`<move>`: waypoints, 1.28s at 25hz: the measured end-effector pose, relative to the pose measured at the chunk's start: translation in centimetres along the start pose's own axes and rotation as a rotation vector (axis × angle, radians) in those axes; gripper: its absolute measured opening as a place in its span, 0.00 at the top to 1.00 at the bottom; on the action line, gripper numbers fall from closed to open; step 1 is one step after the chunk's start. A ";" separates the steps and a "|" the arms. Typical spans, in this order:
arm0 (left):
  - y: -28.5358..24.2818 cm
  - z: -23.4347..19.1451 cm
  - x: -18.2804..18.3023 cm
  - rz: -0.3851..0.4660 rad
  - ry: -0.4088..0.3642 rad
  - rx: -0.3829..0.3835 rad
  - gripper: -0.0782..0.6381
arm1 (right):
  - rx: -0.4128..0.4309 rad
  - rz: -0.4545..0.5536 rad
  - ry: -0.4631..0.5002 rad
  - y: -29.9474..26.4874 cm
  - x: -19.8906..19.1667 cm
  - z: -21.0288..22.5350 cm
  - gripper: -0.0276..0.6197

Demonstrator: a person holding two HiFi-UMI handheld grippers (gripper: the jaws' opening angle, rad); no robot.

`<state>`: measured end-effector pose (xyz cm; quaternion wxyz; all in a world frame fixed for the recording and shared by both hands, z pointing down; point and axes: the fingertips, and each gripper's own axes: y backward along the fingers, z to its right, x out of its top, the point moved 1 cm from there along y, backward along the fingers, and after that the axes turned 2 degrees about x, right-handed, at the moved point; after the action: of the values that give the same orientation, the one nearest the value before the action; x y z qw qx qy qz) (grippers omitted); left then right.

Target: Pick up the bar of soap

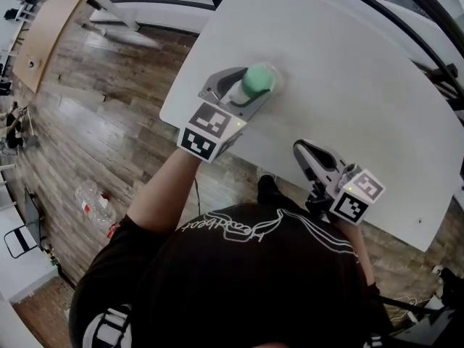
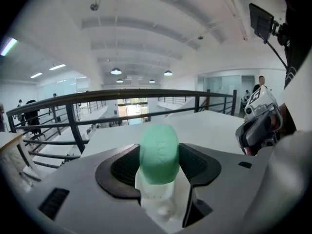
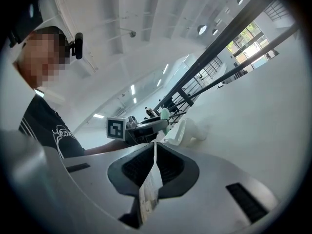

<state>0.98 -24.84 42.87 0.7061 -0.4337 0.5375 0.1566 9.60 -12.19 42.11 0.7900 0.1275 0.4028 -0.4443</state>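
Note:
A green oval bar of soap [image 1: 257, 80] is clamped upright between the jaws of my left gripper [image 1: 247, 93] over the near left part of the white table [image 1: 348, 85]. In the left gripper view the soap [image 2: 158, 152] fills the gap between the dark jaws of that gripper [image 2: 158, 167]. A white soap dish [image 3: 189, 129] lies on the table just beside it. My right gripper [image 1: 302, 151] hovers at the table's near edge, apart from the soap, its jaws pressed together on nothing [image 3: 155, 147].
The table's left and near edges drop to a wooden floor [image 1: 109, 122]. Crumpled plastic [image 1: 90, 198] lies on the floor at left. A black railing [image 2: 122, 99] runs beyond the table. The person's shoe [image 1: 266, 187] shows under the near edge.

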 end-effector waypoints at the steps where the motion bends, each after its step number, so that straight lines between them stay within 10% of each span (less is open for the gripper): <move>1: 0.4 0.0 0.9 0.029 0.004 0.007 0.53 | 0.003 0.003 0.004 0.0 0.2 -0.2 0.93; 16: 16.1 9.1 9.8 0.344 0.078 -0.138 0.53 | 0.032 0.068 0.156 2.4 0.0 -9.6 0.93; 32: 32.5 18.6 5.5 0.411 0.071 -0.199 0.53 | 0.157 0.157 0.322 5.8 -3.3 -25.6 0.93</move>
<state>-7.68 6.99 24.38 0.5939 -0.3878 0.6209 0.3338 -0.02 7.46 27.26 0.7351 0.2895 0.4769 -0.3852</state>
